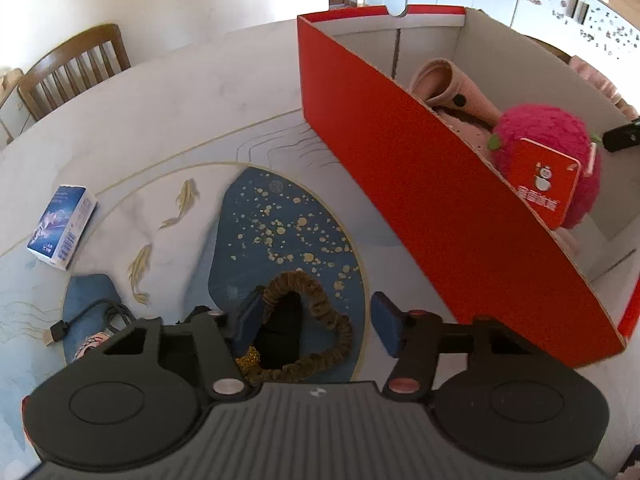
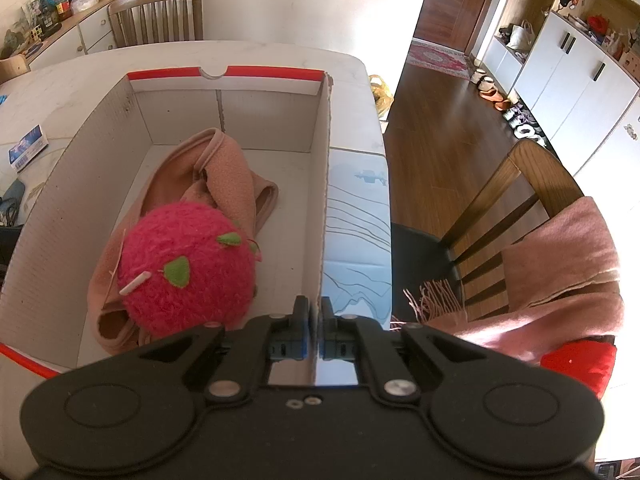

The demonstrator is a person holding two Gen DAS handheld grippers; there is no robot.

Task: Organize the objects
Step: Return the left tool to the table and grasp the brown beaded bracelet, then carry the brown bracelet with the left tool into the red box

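My box (image 2: 325,184) sits on the table (image 1: 168,120), red outside, white inside, holding a pink cloth (image 2: 228,168) and a fuzzy pink ball (image 2: 188,268). My right gripper (image 2: 314,320) tilts steeply down, fingers pressed together on the box's right wall. My left gripper (image 1: 316,320), also angled down, stands half spread, its left pad against a brown scrunchie (image 1: 312,320) lying between the pads on the table.
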